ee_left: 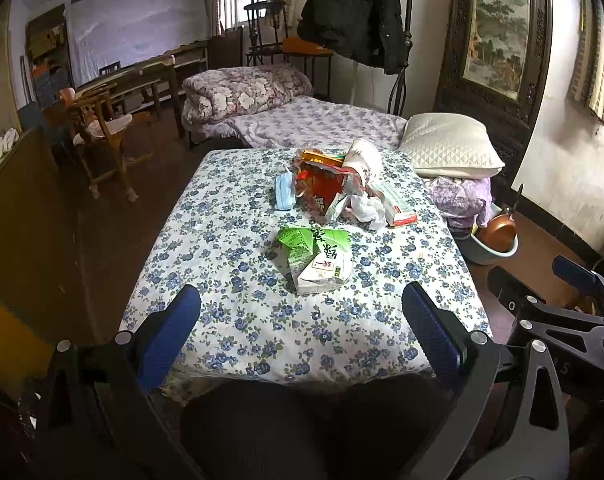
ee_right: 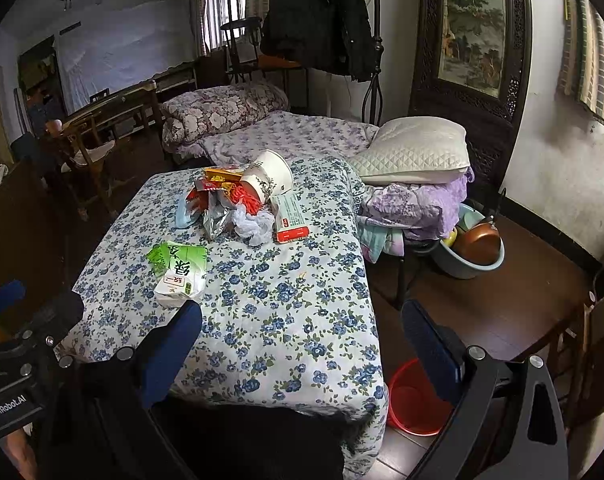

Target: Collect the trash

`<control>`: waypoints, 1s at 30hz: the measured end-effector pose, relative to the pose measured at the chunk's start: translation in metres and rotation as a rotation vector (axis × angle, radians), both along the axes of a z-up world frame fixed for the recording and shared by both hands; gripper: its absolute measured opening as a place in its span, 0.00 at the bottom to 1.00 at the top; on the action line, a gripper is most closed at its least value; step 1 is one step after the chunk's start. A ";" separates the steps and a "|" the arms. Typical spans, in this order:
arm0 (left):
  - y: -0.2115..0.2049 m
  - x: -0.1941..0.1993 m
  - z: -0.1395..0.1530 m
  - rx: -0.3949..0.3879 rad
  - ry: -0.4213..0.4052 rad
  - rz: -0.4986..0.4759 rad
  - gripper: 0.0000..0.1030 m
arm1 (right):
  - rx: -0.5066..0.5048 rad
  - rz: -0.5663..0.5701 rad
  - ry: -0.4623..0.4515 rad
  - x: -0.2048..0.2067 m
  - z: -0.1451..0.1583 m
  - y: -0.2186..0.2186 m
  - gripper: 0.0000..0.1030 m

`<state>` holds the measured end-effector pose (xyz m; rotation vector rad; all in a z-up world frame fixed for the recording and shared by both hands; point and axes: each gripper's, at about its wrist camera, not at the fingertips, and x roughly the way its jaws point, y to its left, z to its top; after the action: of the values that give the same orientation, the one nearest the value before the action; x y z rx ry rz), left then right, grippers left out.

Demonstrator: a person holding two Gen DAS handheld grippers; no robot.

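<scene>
Nothing appears collected yet: the red bin [ee_right: 415, 400] on the floor at the near right corner of the bench [ee_left: 230, 240] looks empty, and all the trash lies on the flowered cloth. Nearest sits a flattened green tea carton [ee_left: 317, 258], alone in the middle. Farther back is a heap: a blue face mask [ee_left: 284, 191] on its left, a red snack wrapper [ee_left: 321, 192], crumpled white plastic [ee_left: 365, 206], a white paper cup [ee_right: 268, 176] tipped on top, and a red-and-white box [ee_right: 292, 218] on the right. The left hand-held gripper [ee_left: 302, 316] and the right hand-held gripper [ee_right: 302, 328] both hover at the near edge, fingers spread wide, gripping nothing. Every piece remains to be moved.
</scene>
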<state>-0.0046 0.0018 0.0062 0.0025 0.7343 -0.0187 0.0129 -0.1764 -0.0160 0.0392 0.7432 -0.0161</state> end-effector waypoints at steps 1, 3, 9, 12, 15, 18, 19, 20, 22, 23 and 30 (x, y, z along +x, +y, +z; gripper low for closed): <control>0.000 0.000 -0.001 0.001 0.000 -0.002 0.93 | 0.001 0.001 0.000 0.000 0.000 0.000 0.95; 0.000 0.000 0.000 0.002 -0.001 -0.001 0.93 | 0.000 0.001 0.000 0.000 0.000 0.000 0.95; 0.000 0.000 -0.001 0.002 -0.001 -0.001 0.93 | 0.002 0.001 -0.001 0.000 0.001 0.000 0.95; 0.000 0.000 -0.001 0.002 0.001 -0.002 0.93 | 0.002 0.001 -0.002 0.000 0.001 0.000 0.95; -0.001 -0.001 0.001 0.001 0.003 -0.005 0.93 | 0.003 0.001 -0.003 0.000 0.001 0.001 0.95; 0.000 0.000 0.000 0.002 0.003 -0.003 0.93 | 0.003 0.001 -0.003 -0.001 0.001 0.001 0.95; 0.000 0.000 0.000 0.001 0.004 -0.002 0.93 | 0.003 0.001 -0.004 -0.001 0.000 -0.001 0.95; 0.000 0.000 0.000 0.001 0.004 -0.002 0.93 | 0.004 0.001 -0.004 -0.001 -0.001 -0.003 0.95; 0.000 0.000 0.000 -0.001 0.005 -0.001 0.93 | 0.004 0.000 -0.005 -0.002 -0.004 -0.006 0.95; 0.000 -0.001 0.000 -0.002 0.005 -0.002 0.93 | 0.005 0.001 -0.005 -0.002 -0.005 -0.007 0.95; 0.001 -0.001 -0.004 -0.007 0.014 -0.004 0.93 | 0.005 0.001 -0.005 0.000 0.001 0.001 0.95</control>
<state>-0.0055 0.0027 0.0020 -0.0027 0.7481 -0.0248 0.0125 -0.1757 -0.0150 0.0438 0.7387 -0.0129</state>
